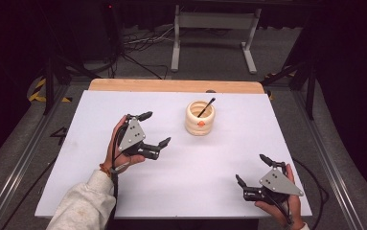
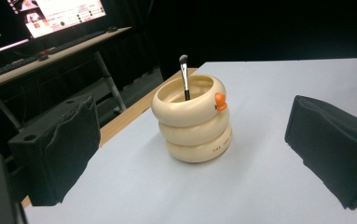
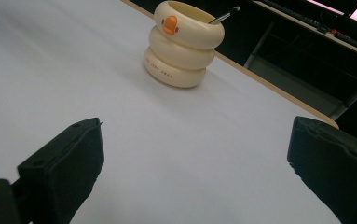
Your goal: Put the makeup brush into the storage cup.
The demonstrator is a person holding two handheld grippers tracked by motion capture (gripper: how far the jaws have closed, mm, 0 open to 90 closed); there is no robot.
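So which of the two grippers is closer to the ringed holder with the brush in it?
The left gripper, open at the table's left; the cream holder with its brush stands just beyond its jaws. The right gripper, also open, sits back at the near right corner.

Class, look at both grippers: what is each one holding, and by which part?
Nothing is held. The left gripper and right gripper are both open, away from the holder.
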